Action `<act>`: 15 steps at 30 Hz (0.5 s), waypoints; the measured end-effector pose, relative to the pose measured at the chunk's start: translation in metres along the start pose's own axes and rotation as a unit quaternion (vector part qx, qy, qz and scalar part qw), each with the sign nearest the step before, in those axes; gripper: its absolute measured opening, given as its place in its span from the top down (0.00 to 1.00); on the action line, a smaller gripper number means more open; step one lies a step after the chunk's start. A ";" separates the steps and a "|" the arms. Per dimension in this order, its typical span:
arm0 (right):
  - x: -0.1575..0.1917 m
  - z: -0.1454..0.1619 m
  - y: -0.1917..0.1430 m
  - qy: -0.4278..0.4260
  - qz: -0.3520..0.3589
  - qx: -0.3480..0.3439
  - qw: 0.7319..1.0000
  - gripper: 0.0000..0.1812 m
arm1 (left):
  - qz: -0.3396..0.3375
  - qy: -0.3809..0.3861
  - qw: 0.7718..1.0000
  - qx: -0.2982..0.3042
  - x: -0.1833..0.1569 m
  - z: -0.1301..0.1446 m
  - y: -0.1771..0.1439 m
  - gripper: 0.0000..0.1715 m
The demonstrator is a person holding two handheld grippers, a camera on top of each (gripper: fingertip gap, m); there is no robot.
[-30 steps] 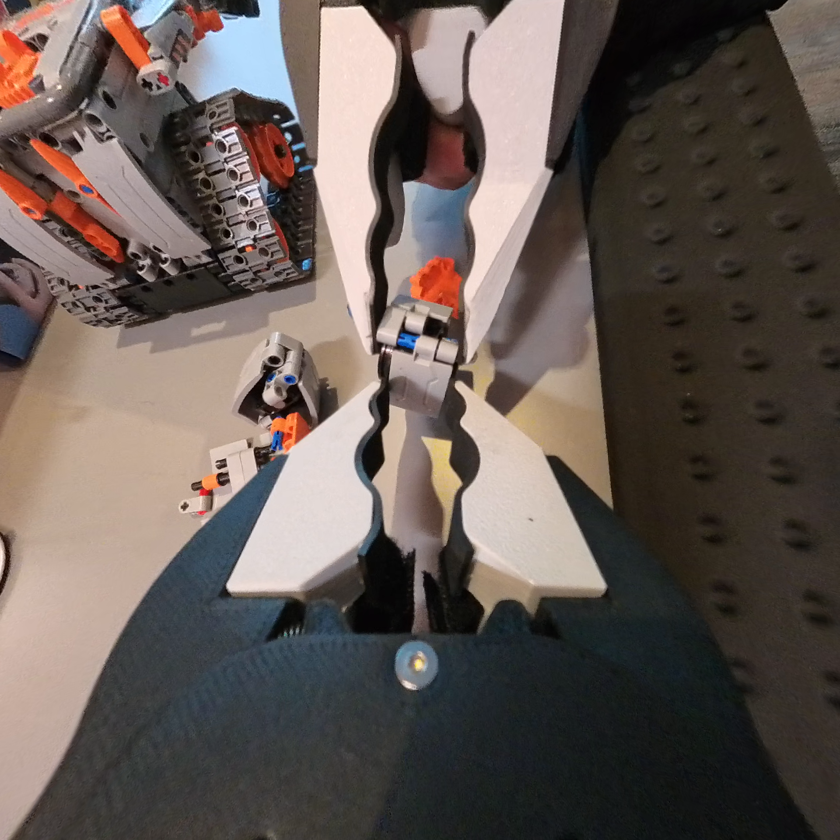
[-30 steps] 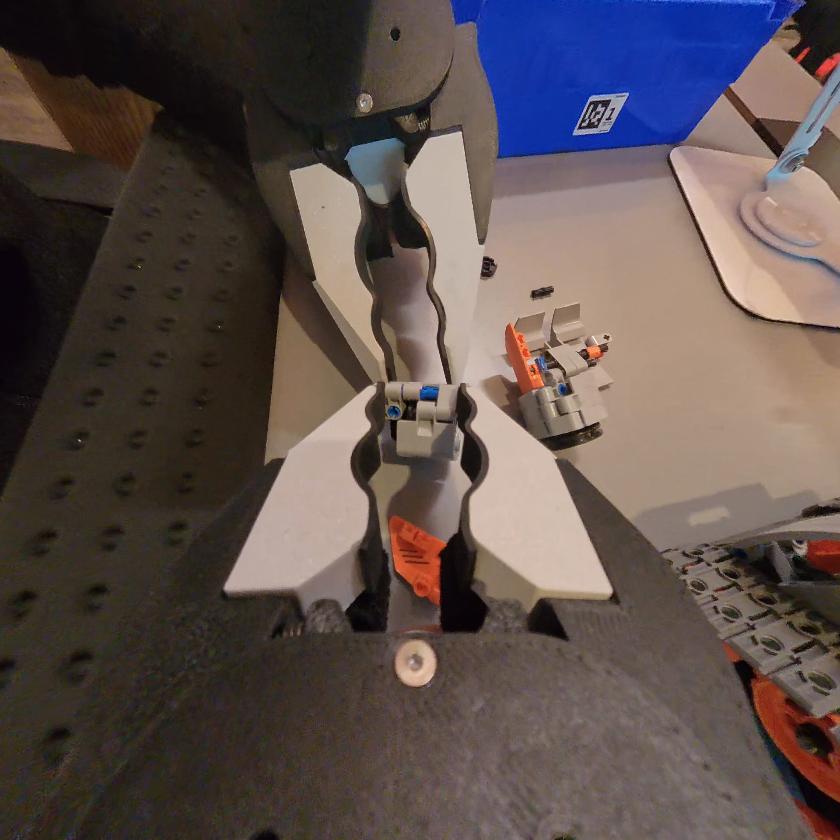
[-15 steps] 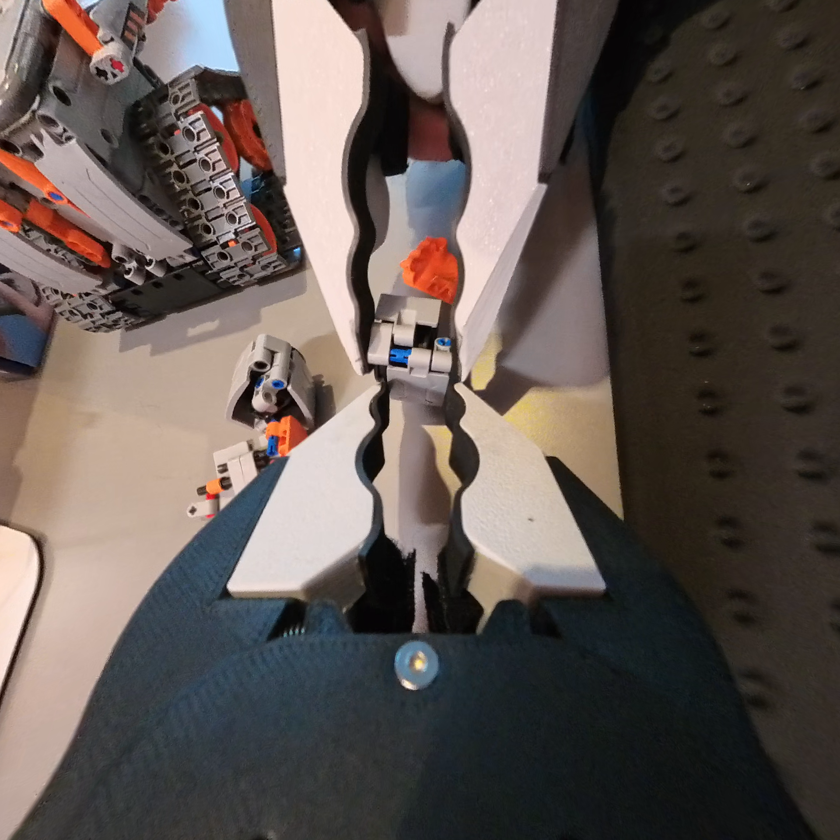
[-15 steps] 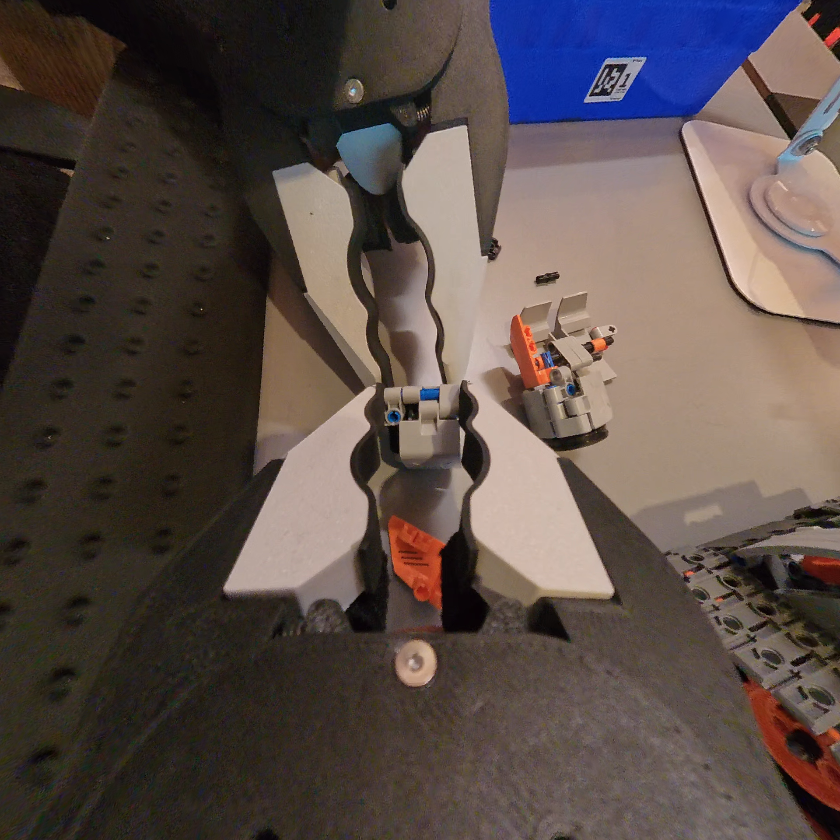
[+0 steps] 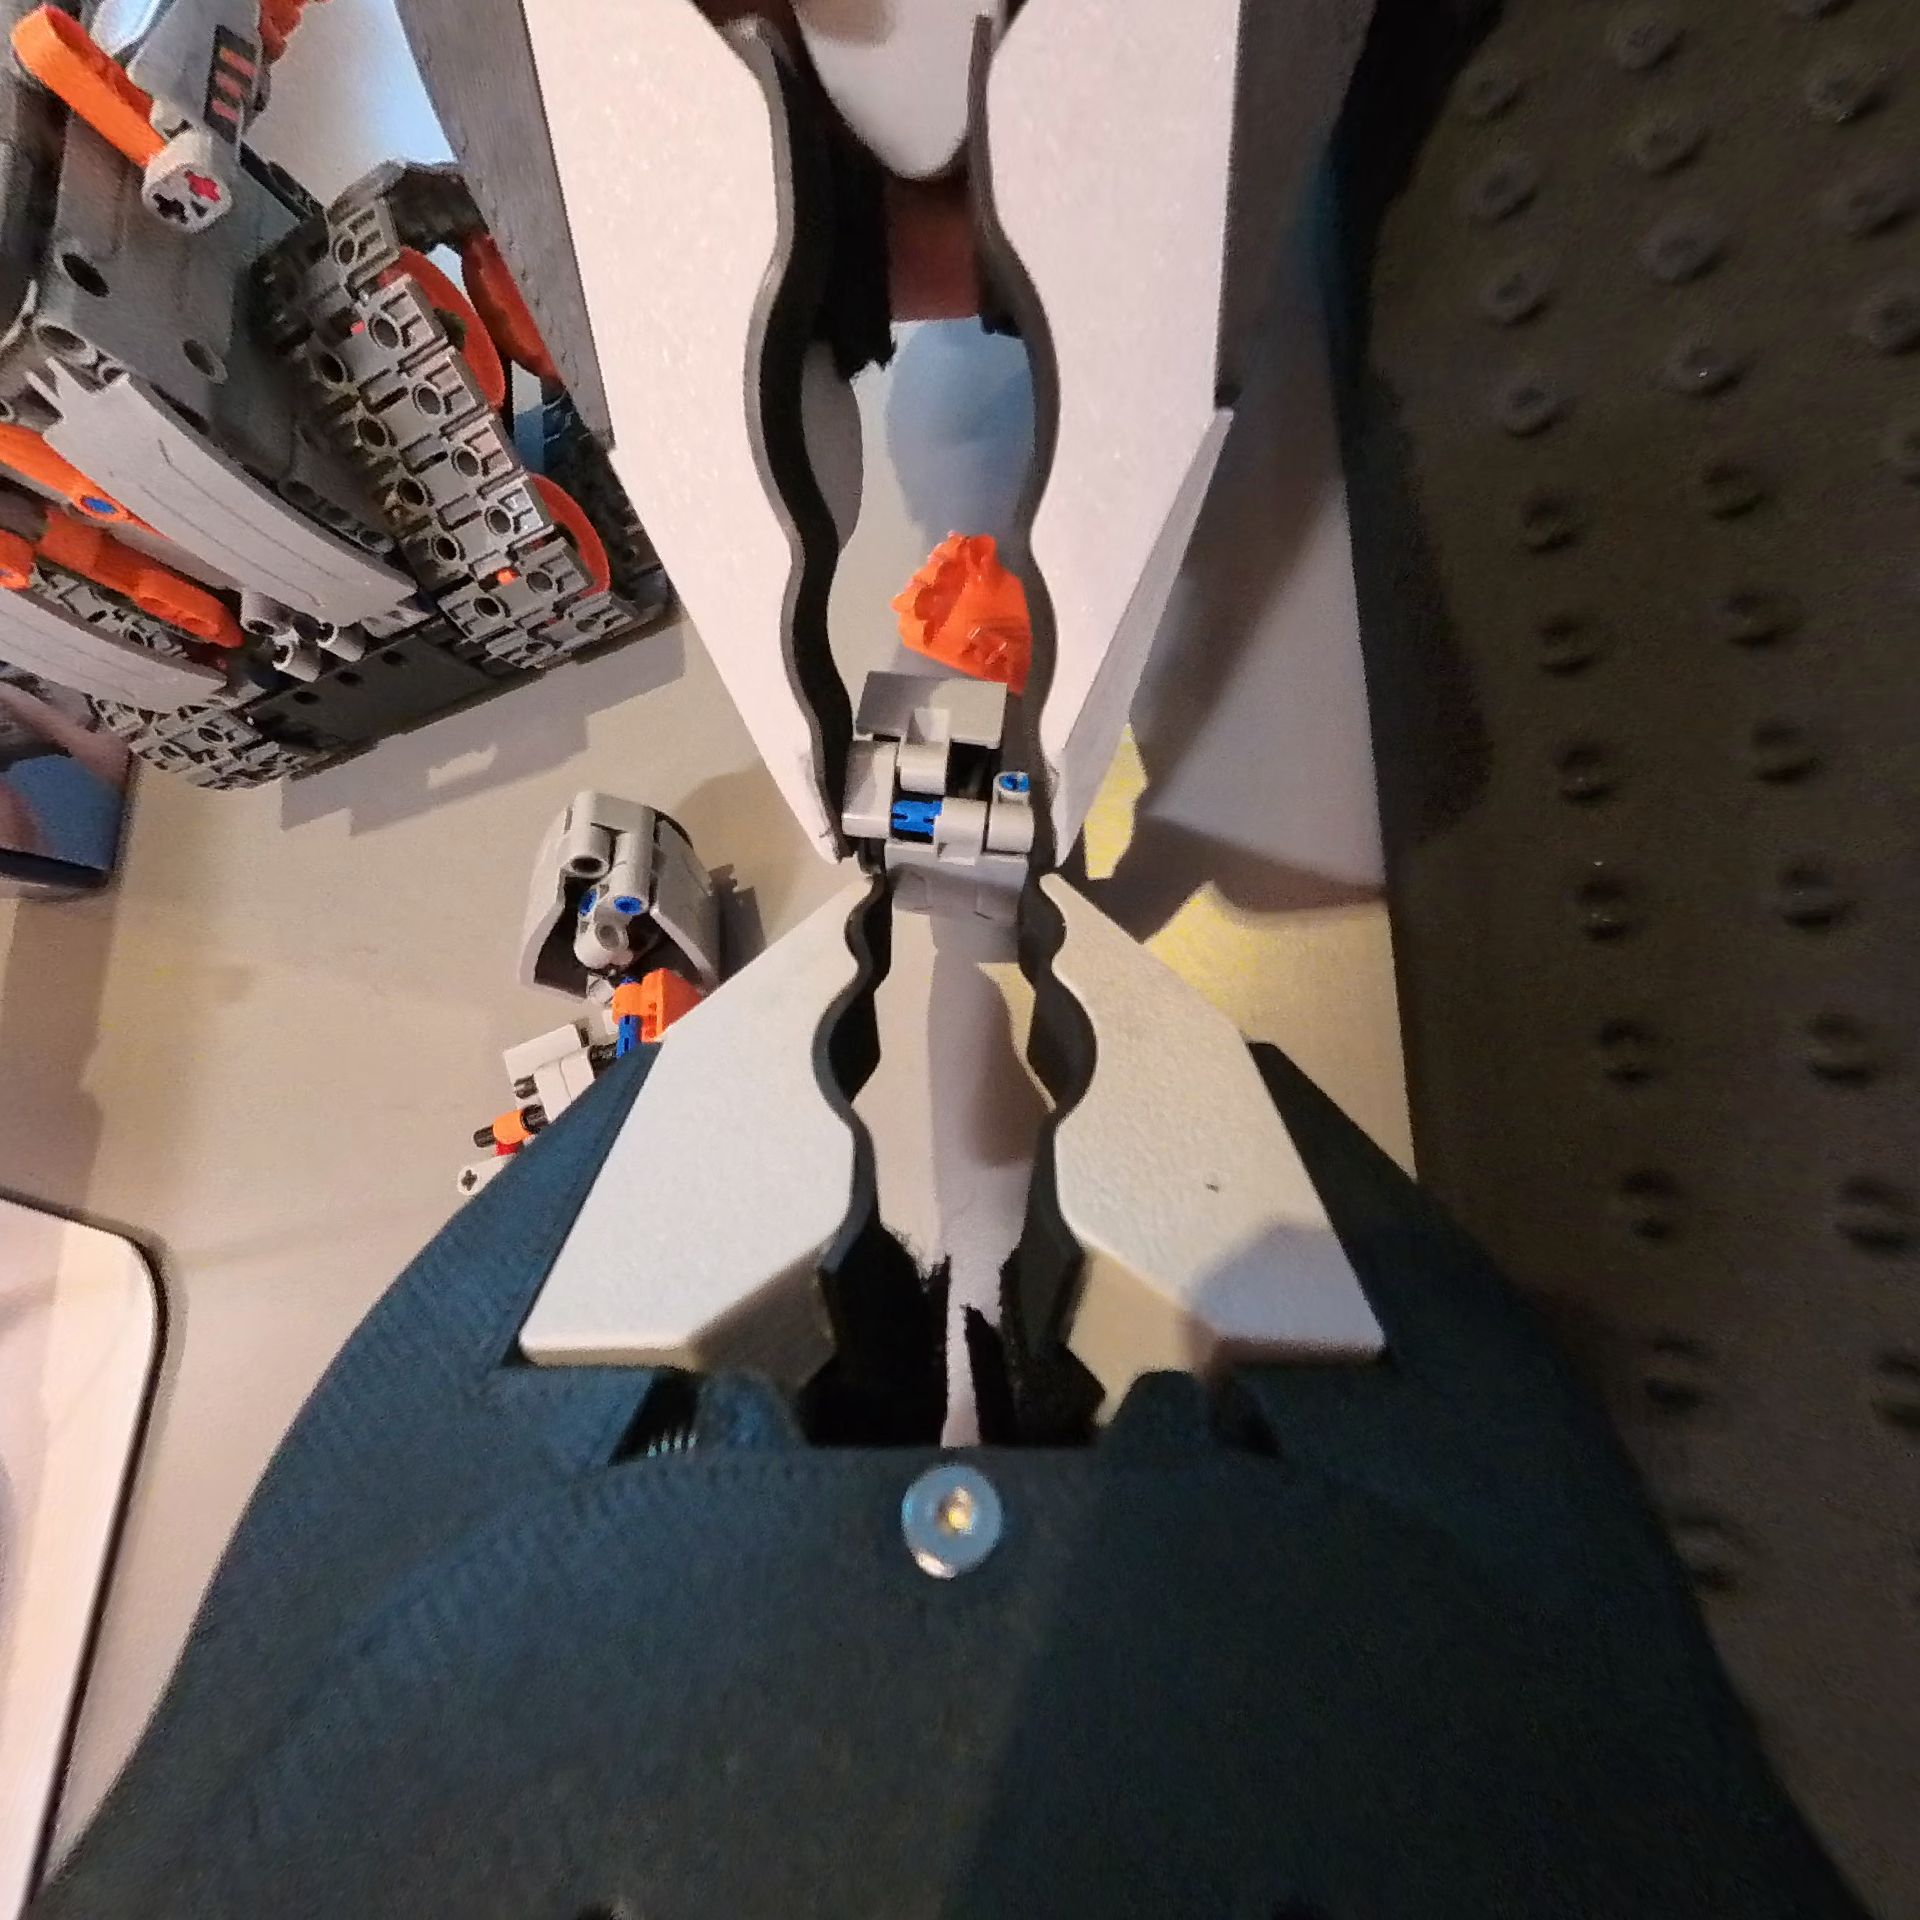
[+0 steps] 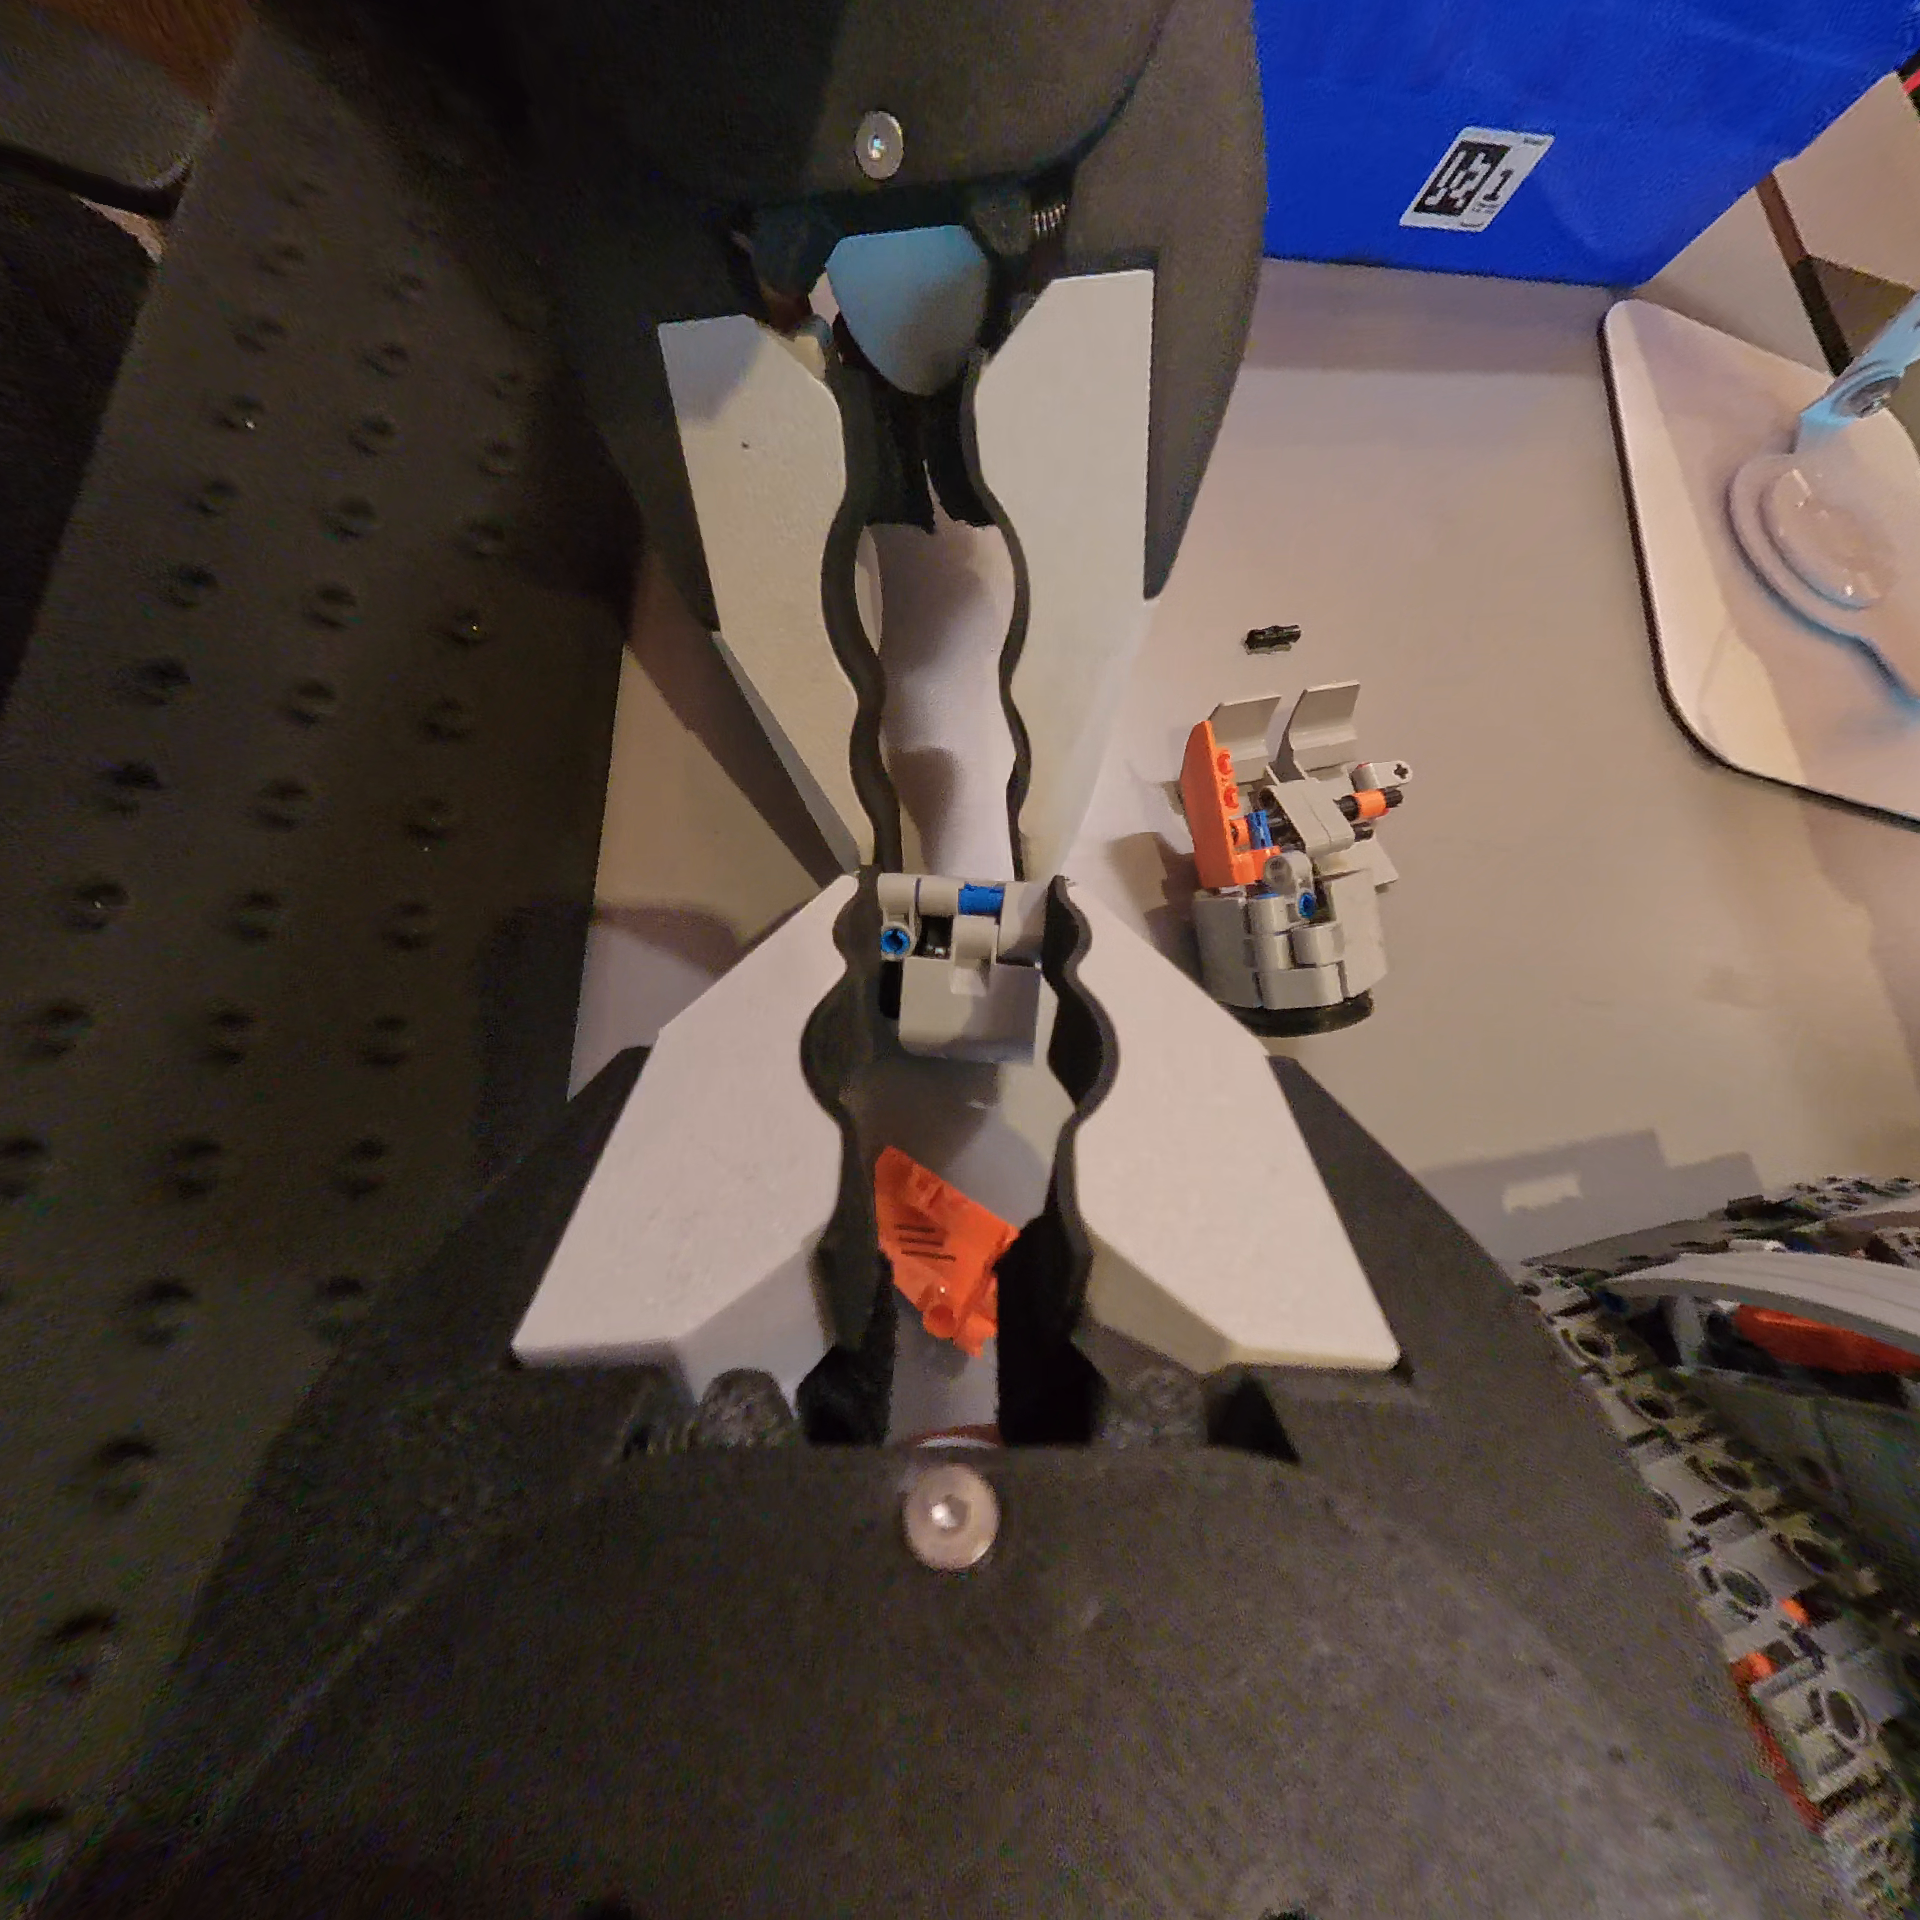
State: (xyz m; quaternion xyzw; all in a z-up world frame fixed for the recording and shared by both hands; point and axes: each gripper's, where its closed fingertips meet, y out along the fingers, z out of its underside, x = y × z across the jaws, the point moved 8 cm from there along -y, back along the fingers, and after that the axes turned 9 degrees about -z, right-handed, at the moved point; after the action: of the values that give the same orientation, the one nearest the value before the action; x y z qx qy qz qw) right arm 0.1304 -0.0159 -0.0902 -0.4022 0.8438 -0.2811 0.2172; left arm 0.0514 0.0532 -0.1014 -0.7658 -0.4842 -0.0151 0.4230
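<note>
the black dimpled mat (image 5: pixel 1662 727) fills the right side of the left wrist view, beside the pale table (image 5: pixel 260 1039). at the far left stands the tracked brick vehicle (image 5: pixel 312 416); against the pictures from 1 second ago it sits higher and farther left in the view, and a white board (image 5: pixel 62 1507) now shows at the near left, so the pair of tools has swung a little over the table. in the right wrist view the blue bin (image 6: pixel 1558 104) lies at the far right.

the left gripper (image 5: pixel 951 904) and right gripper (image 6: pixel 961 914) meet tip to tip above the table. both stay clenched on the 1 small grey block (image 5: pixel 940 810) with its blue pin, the right grasping the wider end, the left pinching the narrower end; neither hold has loosened.

a loose grey and orange cluster (image 5: pixel 623 894) rests on the table just left of the tips. an orange piece (image 5: pixel 966 613) shows between the right gripper's fingers, turned slightly since before; whether it lies on the table or is held, i cannot tell. a black pin (image 6: pixel 1273 636) lies beyond the cluster.
</note>
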 end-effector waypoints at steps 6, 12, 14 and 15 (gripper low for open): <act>-0.005 0.004 -0.001 0.037 -0.031 -0.039 0.998 0.85 | 0.020 -0.020 1.000 -0.003 0.002 0.001 0.000 0.87; -0.003 0.004 -0.002 0.044 -0.055 -0.064 0.995 0.85 | 0.039 -0.045 0.998 -0.032 0.003 0.001 -0.002 0.82; -0.001 0.005 0.000 0.036 -0.055 -0.053 0.996 0.85 | 0.049 -0.043 0.997 -0.029 0.001 0.002 0.000 0.83; 0.000 0.005 0.000 0.030 -0.053 -0.050 0.997 0.85 | 0.048 -0.039 0.998 -0.029 0.000 0.002 0.000 0.83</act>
State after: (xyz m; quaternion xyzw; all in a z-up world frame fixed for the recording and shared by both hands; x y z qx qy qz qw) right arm 0.1330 -0.0175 -0.0938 -0.4479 0.8406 -0.2616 0.1558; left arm 0.0505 0.0546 -0.1023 -0.8002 -0.4621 0.0211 0.3818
